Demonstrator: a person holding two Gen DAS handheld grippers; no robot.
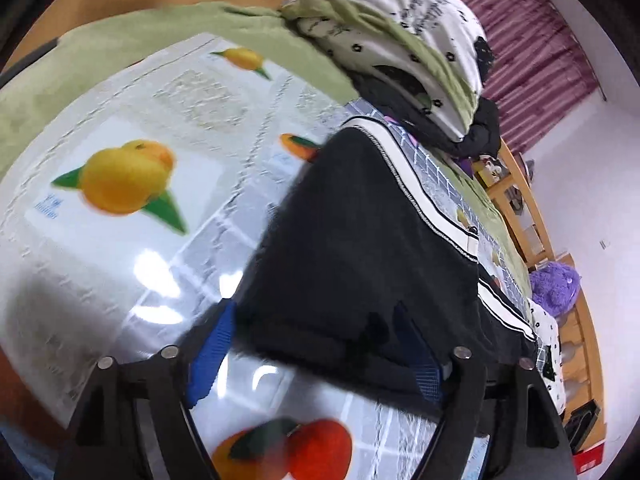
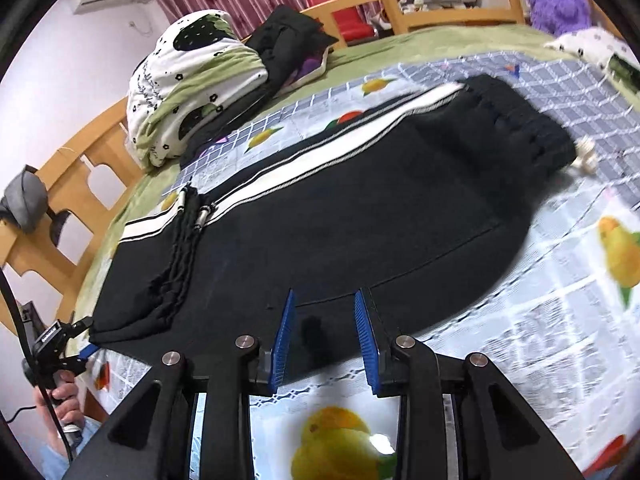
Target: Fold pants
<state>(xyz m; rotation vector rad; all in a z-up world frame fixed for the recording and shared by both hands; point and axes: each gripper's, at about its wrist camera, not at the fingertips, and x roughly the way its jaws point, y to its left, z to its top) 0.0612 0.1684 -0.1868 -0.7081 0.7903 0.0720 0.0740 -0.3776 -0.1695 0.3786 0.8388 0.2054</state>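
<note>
While flat on the cloth, pants point(image 2: 320, 216); both hand-held grippers point(image 1: 316, 356) point(image 2: 324, 340) parted, empty.

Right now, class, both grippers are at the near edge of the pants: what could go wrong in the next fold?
1. The left gripper is open around the hem of the black pants; it may catch only the top layer.
2. The right gripper is open too, so the edge may slip away.
3. The drawstring lies loose on top and could bunch inside the fold.
</note>
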